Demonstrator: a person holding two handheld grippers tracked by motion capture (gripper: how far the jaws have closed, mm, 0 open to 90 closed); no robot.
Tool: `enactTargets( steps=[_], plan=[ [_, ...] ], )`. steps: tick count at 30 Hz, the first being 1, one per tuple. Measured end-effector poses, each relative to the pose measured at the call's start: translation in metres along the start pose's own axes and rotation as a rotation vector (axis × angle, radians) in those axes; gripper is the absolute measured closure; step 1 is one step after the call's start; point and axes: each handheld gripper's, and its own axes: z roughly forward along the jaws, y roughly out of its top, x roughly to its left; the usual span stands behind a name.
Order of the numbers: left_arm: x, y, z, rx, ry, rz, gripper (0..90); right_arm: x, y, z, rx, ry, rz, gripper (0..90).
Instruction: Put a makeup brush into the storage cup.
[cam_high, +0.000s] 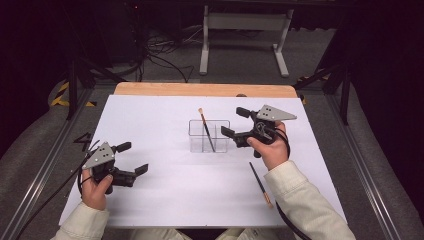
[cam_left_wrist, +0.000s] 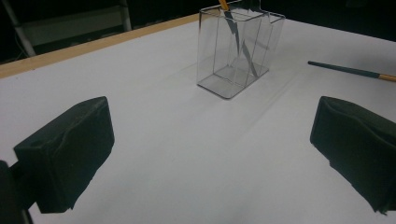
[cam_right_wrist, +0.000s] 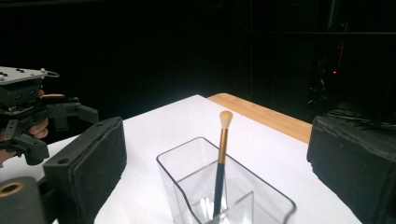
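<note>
Dark blue with a tan tip, the thin, light, stiff second brush (cam_high: 260, 184) lying on the white sheet (cam_high: 165, 192) near the clear plastic holder (cam_high: 208, 135) probably wants a mid-handle pinch, both the right gripper (cam_high: 234, 124) and left gripper (cam_high: 131, 158) gaping empty.

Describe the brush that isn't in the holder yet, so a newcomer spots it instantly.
Start at the white sheet covering the table and find the clear holder near its middle. Move toward the person's right sleeve: the loose brush lies flat beside it. Unlike the standing brush in the holder, it rests directly on the sheet.
</note>
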Motion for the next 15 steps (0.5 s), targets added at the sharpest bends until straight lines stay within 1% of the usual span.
enactTargets(
  steps=[1, 3, 6, 7, 10, 11, 13, 15],
  plan=[
    [0.000, 0.000, 0.000, 0.000, 0.000, 0.004, 0.5, -0.001, 0.000, -0.003, 0.000, -0.003, 0.000, 5.2],
    [0.000, 0.000, 0.001, -0.003, -0.004, -0.003, 0.4, -0.001, 0.001, -0.009, -0.003, -0.007, 0.001, 5.1],
    [0.000, 0.001, 0.003, -0.001, -0.005, -0.003, 0.5, -0.002, 0.004, -0.019, -0.005, -0.020, 0.000, 5.0],
    [0.000, 0.001, 0.003, -0.001, -0.005, -0.003, 0.5, -0.002, 0.004, -0.019, -0.005, -0.020, 0.000, 5.0],
    [0.000, 0.002, 0.003, 0.000, -0.007, 0.008, 0.5, -0.001, 0.005, -0.028, -0.008, -0.029, 0.000, 5.0],
    [0.000, 0.002, 0.003, -0.001, -0.006, 0.007, 0.4, -0.002, 0.006, -0.034, -0.009, -0.037, 0.002, 4.9],
    [0.001, 0.002, 0.004, -0.002, -0.007, 0.012, 0.5, -0.002, 0.006, -0.036, -0.008, -0.036, 0.003, 4.9],
    [0.000, 0.002, 0.004, -0.006, -0.010, 0.004, 0.4, -0.003, 0.006, -0.043, -0.008, -0.045, 0.012, 4.9]
  ],
)
